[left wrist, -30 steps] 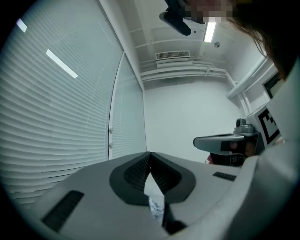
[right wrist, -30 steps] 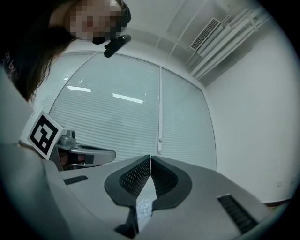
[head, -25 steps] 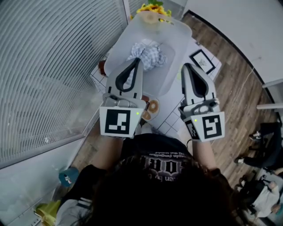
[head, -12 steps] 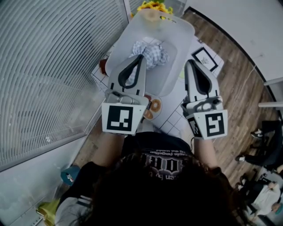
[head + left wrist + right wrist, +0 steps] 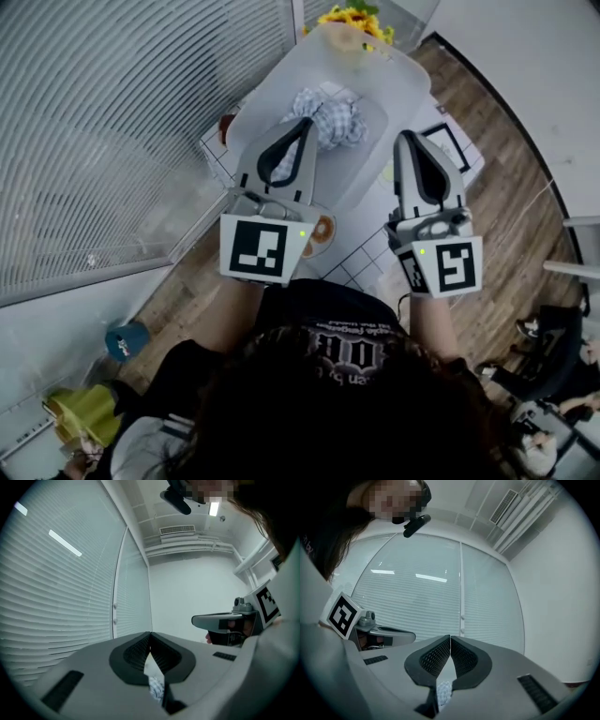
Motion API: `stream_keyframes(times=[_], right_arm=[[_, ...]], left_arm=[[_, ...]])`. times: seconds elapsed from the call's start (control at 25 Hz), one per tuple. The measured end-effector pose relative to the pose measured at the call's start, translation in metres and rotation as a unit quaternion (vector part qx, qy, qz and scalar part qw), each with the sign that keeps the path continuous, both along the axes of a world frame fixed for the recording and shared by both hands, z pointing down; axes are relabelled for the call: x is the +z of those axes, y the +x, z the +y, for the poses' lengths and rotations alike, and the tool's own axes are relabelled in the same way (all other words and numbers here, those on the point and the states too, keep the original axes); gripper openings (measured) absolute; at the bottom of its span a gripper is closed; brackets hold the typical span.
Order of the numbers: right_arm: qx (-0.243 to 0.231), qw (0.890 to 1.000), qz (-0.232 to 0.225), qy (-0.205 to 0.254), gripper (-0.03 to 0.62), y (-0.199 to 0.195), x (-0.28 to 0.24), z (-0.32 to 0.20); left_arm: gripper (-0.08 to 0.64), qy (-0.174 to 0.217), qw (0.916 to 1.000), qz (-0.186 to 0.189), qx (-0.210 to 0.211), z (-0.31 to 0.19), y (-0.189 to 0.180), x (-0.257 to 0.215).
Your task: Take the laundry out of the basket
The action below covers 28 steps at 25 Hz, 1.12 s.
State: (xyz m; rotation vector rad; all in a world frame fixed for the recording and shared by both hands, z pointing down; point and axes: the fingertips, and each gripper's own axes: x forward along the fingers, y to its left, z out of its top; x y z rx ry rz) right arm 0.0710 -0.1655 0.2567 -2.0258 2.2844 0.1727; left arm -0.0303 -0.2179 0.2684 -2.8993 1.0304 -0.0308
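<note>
A translucent white laundry basket (image 5: 274, 82) stands on the table ahead of me, with a blue-and-white checked cloth (image 5: 335, 116) bunched inside it. In the head view my left gripper (image 5: 307, 123) hovers above the basket's near left side, shut and empty, its tip beside the cloth. My right gripper (image 5: 406, 137) hangs level with it over the basket's near right edge, also shut with nothing held. Both gripper views point up at the blinds and wall; the left gripper (image 5: 150, 634) and right gripper (image 5: 450, 637) have their pads together. A sliver of checked cloth (image 5: 155, 686) shows below the left jaws.
Sunflowers (image 5: 355, 18) stand behind the basket. A framed picture (image 5: 453, 142) lies on the white tiled table (image 5: 361, 258) at the right, and a plate of food (image 5: 323, 230) sits near my left gripper. Window blinds (image 5: 112, 141) run along the left. Seated people are at the lower right.
The head view has shifted, so the basket and table sit further right in the picture. Both grippers stay shut and side by side, the left tip a little closer to the cloth.
</note>
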Motion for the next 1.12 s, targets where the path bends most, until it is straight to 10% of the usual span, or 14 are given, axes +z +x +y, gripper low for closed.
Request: stream_keyframes(times=[1.12], right_arm=[[-0.167,0.986,-0.007,0.002,0.028,0.016,0.008,-0.044]], left_arm=[[0.0,0.01,0.9916,-0.032,-0.125,-0.017,0.026,0.007]])
